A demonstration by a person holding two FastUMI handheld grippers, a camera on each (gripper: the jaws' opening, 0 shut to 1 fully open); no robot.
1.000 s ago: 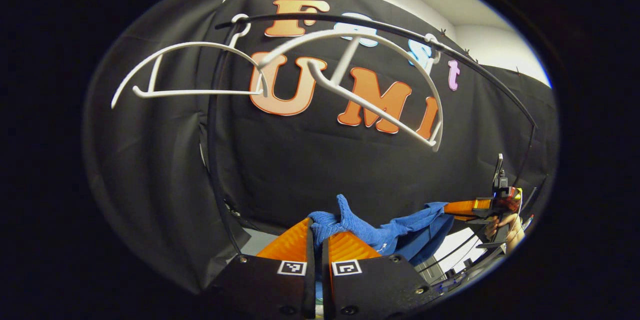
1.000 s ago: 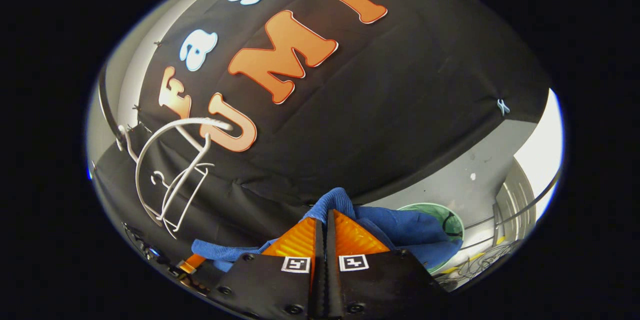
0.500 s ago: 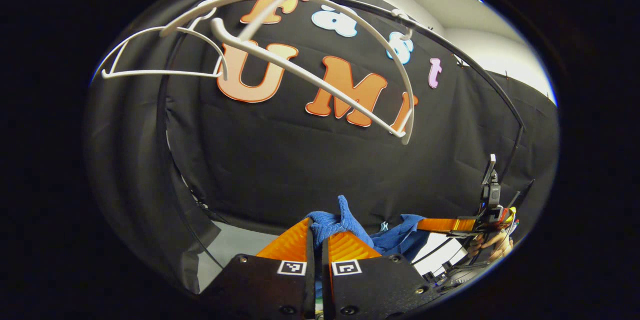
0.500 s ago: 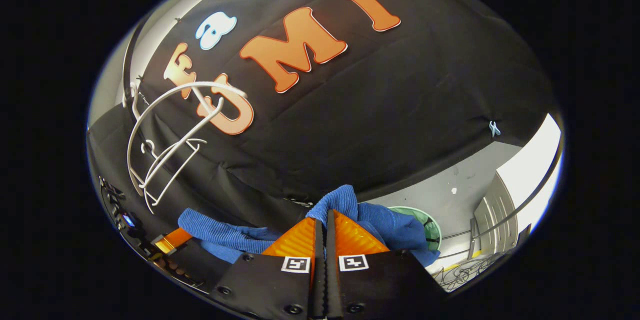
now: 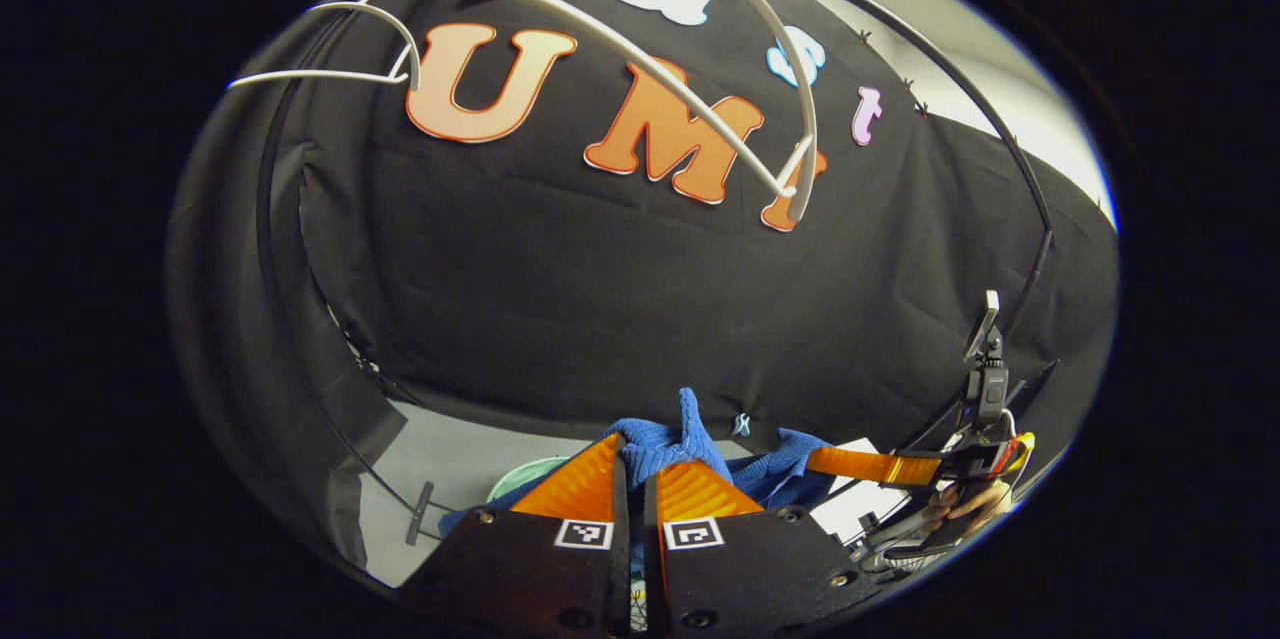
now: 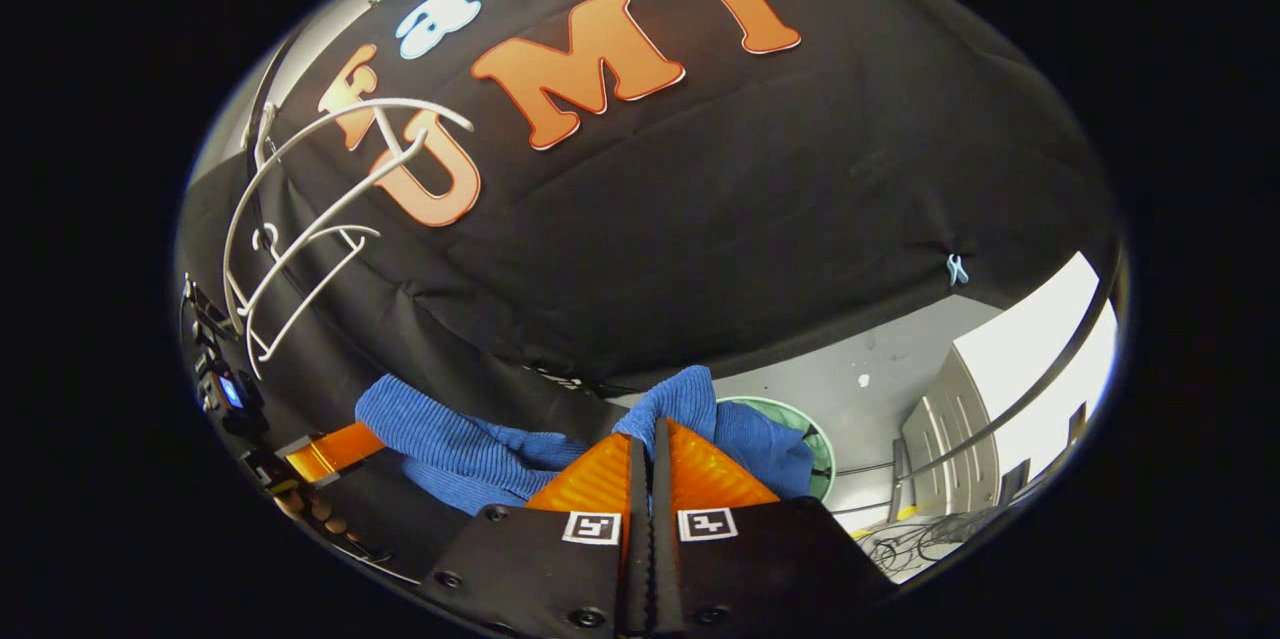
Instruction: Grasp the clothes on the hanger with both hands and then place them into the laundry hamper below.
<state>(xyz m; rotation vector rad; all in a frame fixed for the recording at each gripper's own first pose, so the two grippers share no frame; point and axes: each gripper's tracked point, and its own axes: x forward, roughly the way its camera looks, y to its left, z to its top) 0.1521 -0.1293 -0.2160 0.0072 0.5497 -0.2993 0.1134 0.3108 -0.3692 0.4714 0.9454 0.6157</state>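
No readable text, numbers or brand marks on any object. Only signs: square black-and-white fiducial tags, one at the base of each finger. Left claw (image 5: pixel 636 467): a pair of tags (image 5: pixel 638 533) side by side on the black mounts just below the orange fingers. Right claw (image 6: pixel 650 449): a matching pair (image 6: pixel 648 526) in the same spot. They are coded patterns, not characters, so nothing to read off. A small lit blue screen on the device (image 6: pixel 226 389) at the left edge of the right gripper view, well left of the right claw, is too small to make out.
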